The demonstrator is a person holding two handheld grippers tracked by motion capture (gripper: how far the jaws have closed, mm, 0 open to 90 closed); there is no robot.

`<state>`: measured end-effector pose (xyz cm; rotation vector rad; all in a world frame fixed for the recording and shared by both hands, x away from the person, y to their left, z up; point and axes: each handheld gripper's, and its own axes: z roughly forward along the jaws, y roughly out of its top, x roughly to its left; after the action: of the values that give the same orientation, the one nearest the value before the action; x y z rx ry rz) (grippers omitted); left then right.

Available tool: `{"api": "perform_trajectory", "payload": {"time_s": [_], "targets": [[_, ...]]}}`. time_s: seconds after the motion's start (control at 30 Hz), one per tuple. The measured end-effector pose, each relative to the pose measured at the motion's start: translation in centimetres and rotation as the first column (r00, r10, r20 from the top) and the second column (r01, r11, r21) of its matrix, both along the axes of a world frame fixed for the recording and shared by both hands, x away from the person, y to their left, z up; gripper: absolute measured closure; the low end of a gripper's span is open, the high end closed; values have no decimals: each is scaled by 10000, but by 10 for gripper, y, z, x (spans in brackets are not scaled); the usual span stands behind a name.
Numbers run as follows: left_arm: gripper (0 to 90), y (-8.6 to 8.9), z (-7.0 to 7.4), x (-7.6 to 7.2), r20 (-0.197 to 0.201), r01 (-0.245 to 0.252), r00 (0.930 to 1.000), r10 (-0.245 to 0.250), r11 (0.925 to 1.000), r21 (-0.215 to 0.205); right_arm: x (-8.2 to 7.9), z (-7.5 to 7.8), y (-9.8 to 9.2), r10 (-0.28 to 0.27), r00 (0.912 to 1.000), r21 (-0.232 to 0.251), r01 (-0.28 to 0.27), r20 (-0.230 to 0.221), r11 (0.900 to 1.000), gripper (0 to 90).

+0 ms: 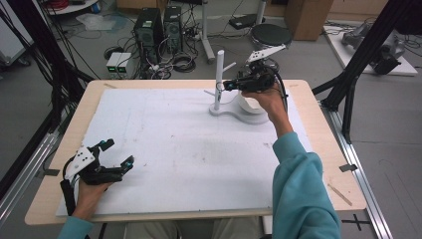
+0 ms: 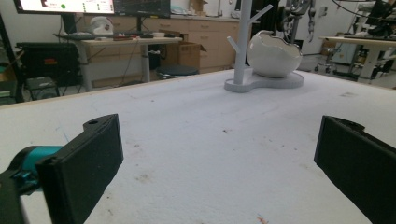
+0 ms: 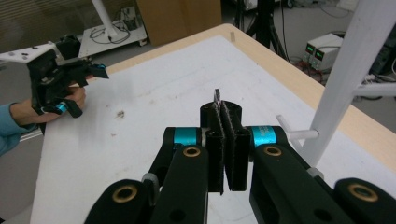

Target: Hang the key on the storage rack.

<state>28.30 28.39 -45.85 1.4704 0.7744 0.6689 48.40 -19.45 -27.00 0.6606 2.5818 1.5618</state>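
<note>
Right gripper view shows a thin dark ring [image 3: 216,96] pinched edge-on between the pressed-together jaws of the right gripper [image 3: 226,122], just beside the white peg stand [image 3: 344,70]. A white bowl [image 2: 272,52] sits on that stand's base. Well away from the stand, the left gripper [image 1: 116,153] rests spread and empty.

A small thin dark ring [image 3: 217,99] sits pinched upright between the closed fingers of the right gripper [image 3: 225,140], at the far right of the worktop. It is just beside the white branched stand [image 1: 219,82], near a short side peg [image 3: 299,134].
</note>
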Motion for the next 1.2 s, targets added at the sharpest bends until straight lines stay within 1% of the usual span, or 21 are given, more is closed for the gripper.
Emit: {"api": "perform_trajectory", "payload": {"time_s": [0.03,0.07,0.1,0.2,0.3,0.43,0.47,0.5,0.57,0.6,0.63,0.67,0.73,0.77,0.93,1.03,1.07,1.2], "targets": [[17,0,0,-1,85,-46,10000,46,10000,-3,1,-1,0,-48,9999,-49,47,-94,10000,890],[17,0,0,-1,135,-68,9999,68,10000,13,2,-2,0,-51,10000,-83,51,-34,10000,890],[17,0,0,-2,156,-85,9998,86,10000,-33,3,-3,-1,-112,9999,-148,110,-107,9998,890],[17,0,0,-2,155,-138,9998,139,9999,-49,7,-6,-2,-269,9995,-229,266,-145,9994,889],[17,0,-1,-2,144,-147,9998,148,9999,-66,11,-10,-2,-450,9984,-250,441,-335,9987,889],[17,0,-1,-2,198,-197,9996,198,9998,-55,18,-16,-1,-513,9977,-262,502,-435,9984,889],[17,0,-1,-3,238,-232,9994,233,9997,-34,19,-18,0,-557,9972,-328,541,-501,9980,889],[17,-1,-1,-3,252,-233,9994,235,9997,-84,21,-20,0,-570,9969,-339,552,-535,9979,889],[17,0,-1,-3,253,-218,9994,219,9998,-36,24,-22,1,-612,9968,-407,591,-508,9974,889],[17,0,-1,-3,258,-215,9994,216,9998,-39,24,-23,1,-690,9957,-426,665,-618,9969,889],[17,0,-1,-3,250,-223,9994,225,9997,-96,26,-25,1,-705,9958,-402,682,-590,9969,889],[17,0,-1,-3,277,-224,9994,225,9997,-35,27,-25,1,-755,9953,-419,731,-608,9964,889],[17,0,-1,-4,303,-231,9993,234,9997,-99,28,-27,1,-850,9940,-471,819,-693,9955,889],[17,0,-1,-3,310,-242,9992,244,9997,-68,29,-28,1,-893,9938,-488,861,-658,9951,889],[17,0,-1,-4,314,-237,9992,239,9997,-63,33,-31,0,-1025,9922,-339,1003,-714,9944,889],[17,0,-1,-4,324,-219,9992,221,9997,-54,35,-32,-1,-1119,9914,-343,1097,-682,9934,889],[17,0,-1,-4,316,-234,9992,235,9997,-56,35,-33,-1,-1149,9905,-338,1126,-749,9931,889],[17,0,-1,-4,319,-231,9992,232,9997,-48,37,-35,-1,-1245,9891,-362,1220,-788,9919,889]]}}
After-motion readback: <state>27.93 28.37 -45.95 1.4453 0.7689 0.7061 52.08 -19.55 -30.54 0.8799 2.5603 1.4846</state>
